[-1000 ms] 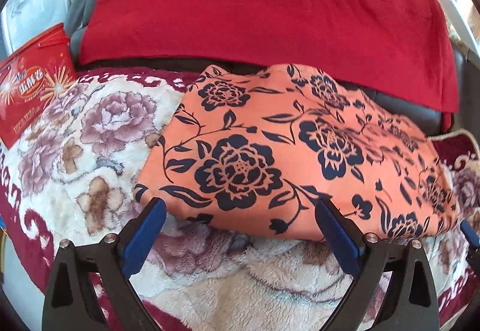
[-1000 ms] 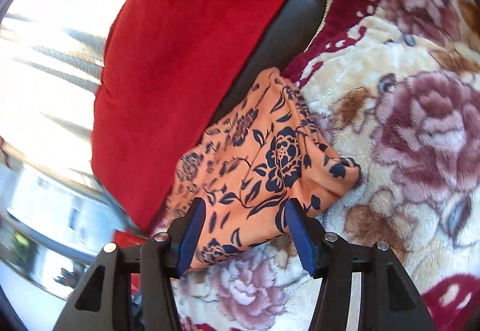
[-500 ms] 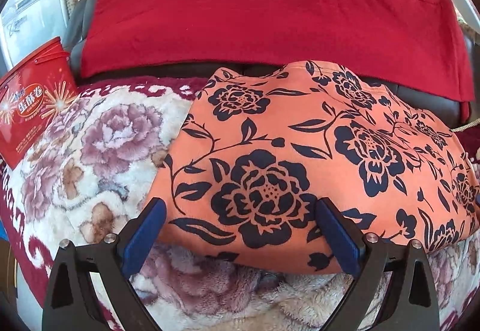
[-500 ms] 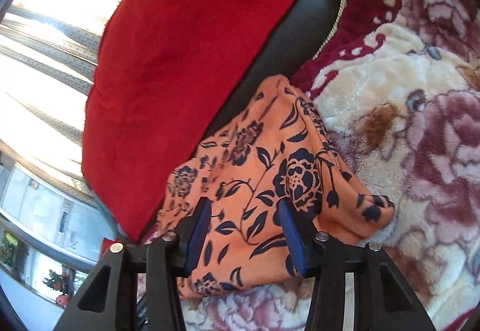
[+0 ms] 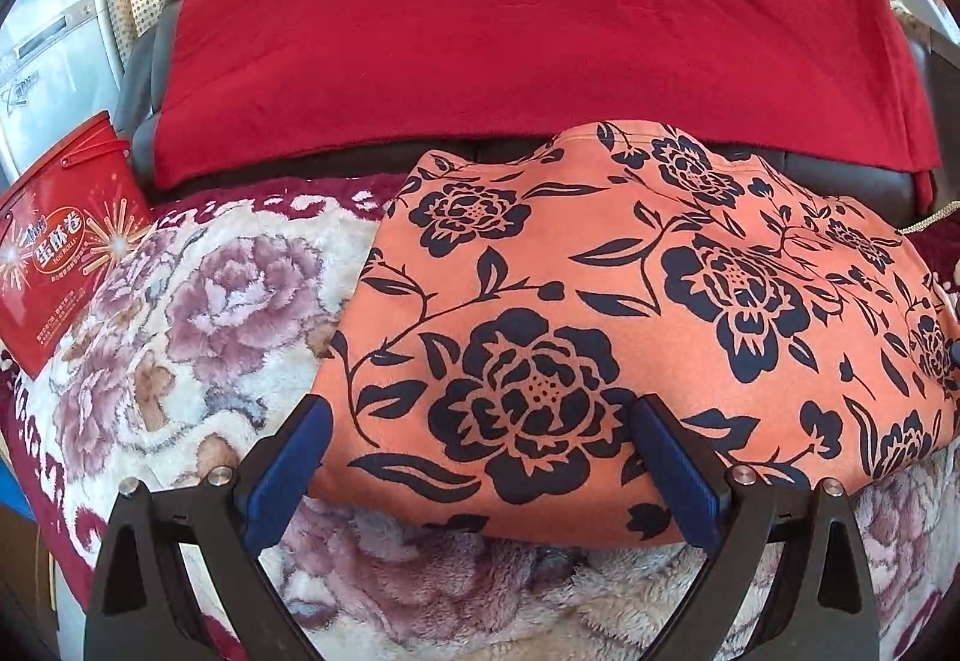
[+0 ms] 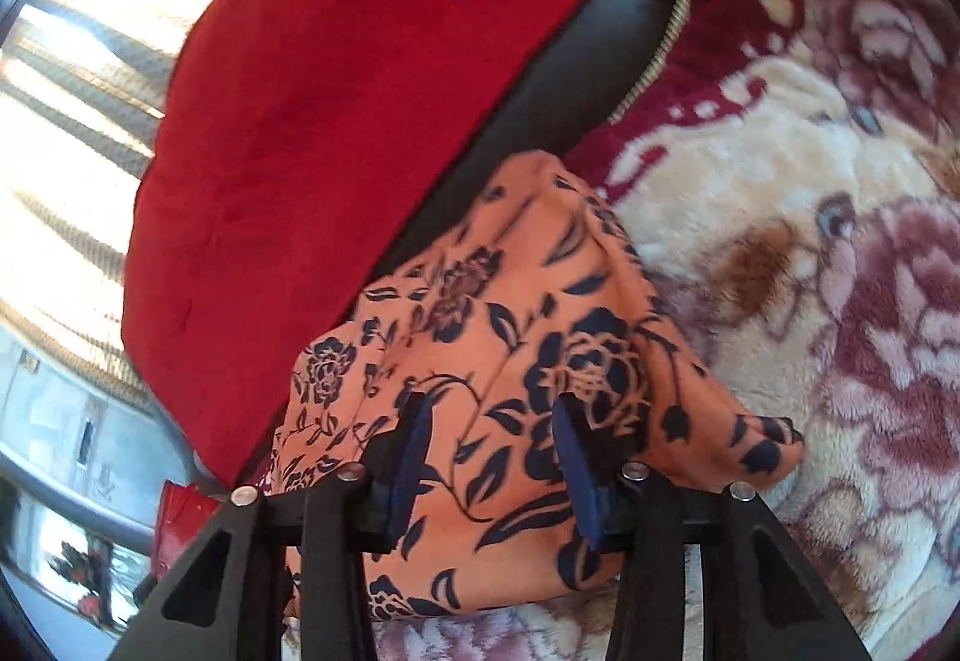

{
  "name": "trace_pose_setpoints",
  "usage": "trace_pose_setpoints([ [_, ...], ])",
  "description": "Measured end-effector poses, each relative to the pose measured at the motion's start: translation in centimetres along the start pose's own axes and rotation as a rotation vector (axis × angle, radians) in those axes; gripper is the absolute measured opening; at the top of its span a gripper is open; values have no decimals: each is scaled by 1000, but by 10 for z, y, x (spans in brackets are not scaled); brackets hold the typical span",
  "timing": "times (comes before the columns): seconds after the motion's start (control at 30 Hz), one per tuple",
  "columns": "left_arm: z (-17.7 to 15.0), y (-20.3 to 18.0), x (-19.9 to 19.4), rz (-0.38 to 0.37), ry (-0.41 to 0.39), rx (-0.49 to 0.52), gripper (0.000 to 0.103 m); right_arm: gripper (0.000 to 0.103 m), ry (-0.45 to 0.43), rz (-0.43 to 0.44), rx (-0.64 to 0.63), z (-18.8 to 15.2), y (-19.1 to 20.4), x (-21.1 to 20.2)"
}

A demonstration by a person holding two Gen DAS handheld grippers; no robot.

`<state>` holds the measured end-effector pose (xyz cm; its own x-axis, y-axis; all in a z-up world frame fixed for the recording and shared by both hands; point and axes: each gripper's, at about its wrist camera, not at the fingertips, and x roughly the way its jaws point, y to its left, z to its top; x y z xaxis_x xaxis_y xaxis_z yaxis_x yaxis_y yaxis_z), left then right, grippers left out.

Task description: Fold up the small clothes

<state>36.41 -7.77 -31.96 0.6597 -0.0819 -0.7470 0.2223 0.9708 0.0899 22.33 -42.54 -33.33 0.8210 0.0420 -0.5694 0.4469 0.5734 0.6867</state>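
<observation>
An orange garment with dark navy flowers (image 5: 600, 301) lies spread on a plush floral blanket (image 5: 198, 301). In the left wrist view my left gripper (image 5: 480, 415) stands wide open over the garment's near edge, its blue pads on either side of a large printed flower. In the right wrist view my right gripper (image 6: 492, 406) hovers over one end of the same garment (image 6: 480, 313). Its jaws are closing, with the cloth lying between the pads and no fold visibly pinched. A corner of the garment pokes out to the right of that gripper.
A red cloth (image 5: 510, 31) drapes over the dark sofa back (image 6: 570, 61) just behind the garment. A red printed box (image 5: 54, 253) stands at the blanket's left edge. The blanket (image 6: 810, 241) stretches on to the right of the garment.
The left gripper has drawn closer to the garment's near edge, still wide open. The right gripper has moved in over the garment's end and its jaws have narrowed.
</observation>
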Motion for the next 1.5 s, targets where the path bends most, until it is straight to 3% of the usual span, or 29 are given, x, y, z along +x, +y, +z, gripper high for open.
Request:
trace_pose_setpoints([
  [0.17, -2, 1, -1, 8, -4, 9, 99, 42, 49, -125, 34, -3, -12, 16],
  [0.5, -3, 14, -6, 38, -12, -5, 99, 43, 4, -13, -48, -9, 8, -9],
  [0.63, -4, 20, -7, 52, -14, -13, 99, 43, 50, 48, -93, -20, 23, -5],
  [0.83, -3, 33, -3, 90, -10, -35, 99, 43, 145, 35, -170, -42, 42, 18],
  [0.9, -5, 35, 8, 126, 33, -25, 99, 45, 202, -32, -204, -50, 43, 34],
  [1.0, -10, 36, 25, 124, 103, -11, 99, 44, 202, -36, -219, -51, 45, 36],
  [1.17, -6, 41, 13, 117, 73, -33, 99, 44, 164, 22, -156, -40, 32, 17],
  [1.27, -3, 49, 9, 109, 63, -77, 99, 44, 67, -9, -132, -29, 21, -3],
  [1.37, -2, 58, 14, 149, 74, -105, 99, 45, 22, -28, 0, -14, -4, -11],
  [1.43, -5, 61, 28, 163, 115, -112, 99, 44, 16, -67, 72, -8, -22, -10],
  [1.5, -9, 60, 37, 147, 157, -113, 100, 45, 68, -63, 124, -5, -39, -2],
])
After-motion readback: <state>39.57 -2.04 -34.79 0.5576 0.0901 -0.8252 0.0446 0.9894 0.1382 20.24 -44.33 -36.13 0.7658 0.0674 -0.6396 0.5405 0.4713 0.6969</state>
